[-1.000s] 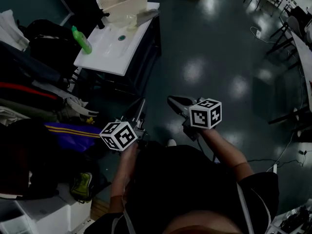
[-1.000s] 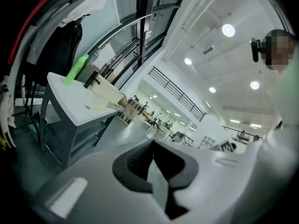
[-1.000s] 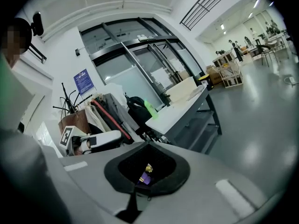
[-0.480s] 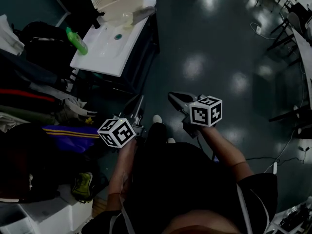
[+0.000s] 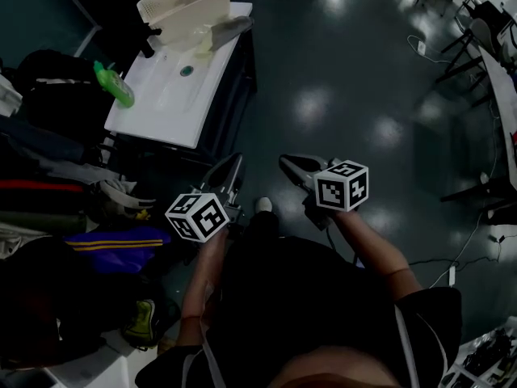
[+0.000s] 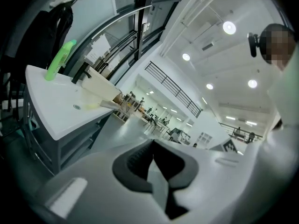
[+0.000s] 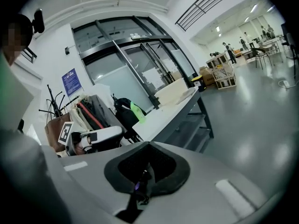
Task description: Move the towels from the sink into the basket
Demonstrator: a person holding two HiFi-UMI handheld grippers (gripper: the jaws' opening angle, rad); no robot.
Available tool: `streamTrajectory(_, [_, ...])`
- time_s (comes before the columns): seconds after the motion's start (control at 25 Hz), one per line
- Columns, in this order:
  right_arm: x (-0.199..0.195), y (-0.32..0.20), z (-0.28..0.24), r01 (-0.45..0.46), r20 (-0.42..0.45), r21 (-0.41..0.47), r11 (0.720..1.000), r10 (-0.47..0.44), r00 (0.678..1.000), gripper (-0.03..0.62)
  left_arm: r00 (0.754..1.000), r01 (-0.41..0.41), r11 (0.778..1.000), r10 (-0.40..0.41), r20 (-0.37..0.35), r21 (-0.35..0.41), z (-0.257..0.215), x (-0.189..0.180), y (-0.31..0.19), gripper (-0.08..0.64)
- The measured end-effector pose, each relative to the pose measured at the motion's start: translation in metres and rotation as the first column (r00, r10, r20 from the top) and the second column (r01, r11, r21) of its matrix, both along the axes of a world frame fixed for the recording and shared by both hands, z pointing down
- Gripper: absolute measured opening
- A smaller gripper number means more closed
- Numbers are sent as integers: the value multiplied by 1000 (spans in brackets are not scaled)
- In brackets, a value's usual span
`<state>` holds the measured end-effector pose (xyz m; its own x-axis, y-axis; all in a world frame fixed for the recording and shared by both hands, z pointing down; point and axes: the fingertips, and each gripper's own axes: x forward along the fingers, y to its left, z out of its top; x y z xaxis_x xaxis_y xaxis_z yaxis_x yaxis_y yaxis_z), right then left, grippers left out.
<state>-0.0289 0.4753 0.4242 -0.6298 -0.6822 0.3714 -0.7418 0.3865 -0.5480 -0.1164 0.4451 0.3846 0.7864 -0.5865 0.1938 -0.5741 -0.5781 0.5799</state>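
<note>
A white sink (image 5: 174, 79) on a dark stand sits at the upper left of the head view. A cream basket (image 5: 184, 5) stands at its far end, and a pale towel (image 5: 220, 29) lies on the counter beside it. Both grippers are held over the floor, well short of the sink. My left gripper (image 5: 233, 168) is shut and empty, and my right gripper (image 5: 292, 165) is also shut and empty. The left gripper view shows the sink (image 6: 56, 111), the basket (image 6: 100, 85) and the towel (image 6: 106, 104) ahead. The right gripper view shows the sink (image 7: 163, 113) and the basket (image 7: 173, 91).
A green bottle (image 5: 113, 85) lies on the sink's left edge. Bags and clothes (image 5: 56, 184) are heaped along the left. The glossy dark floor (image 5: 339, 103) stretches ahead and right, with chairs and tables (image 5: 485, 47) at the far right and cables (image 5: 477, 249) near them.
Both grippers have moved forward toward the sink, the left one more visibly. The head view has shifted, so the sink and basket now sit further up and left.
</note>
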Motion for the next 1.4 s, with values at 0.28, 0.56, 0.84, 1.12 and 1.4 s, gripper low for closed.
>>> streamTrajectory(0.28, [-10,-59,-6,15,6,-2,1000,-15,1000,-2,999,-18,1000,17,35,16,-2,-2,-55,6])
streamTrajectory(0.56, [-16,-97,-4,15,-8,-13,1000,-15,1000,-2,999,-13,1000,13,30,-7,6,-8,-94,6])
streamTrajectory(0.84, [-17,-129,1,20,-2,-23,1000,-20,1000,-2,1000,-11,1000,12,29,-22,11,-8,-126,6])
streamTrajectory(1.12, [-20,-161,9,32,-5,-40,999,-32,999,-2,1000,8,1000,-8,18,-21,16,-16,-158,6])
streamTrajectory(1.4, [-26,-192,14,52,-19,-35,998,-53,998,-2,1000,10,1000,-9,29,-18,22,-23,-186,6])
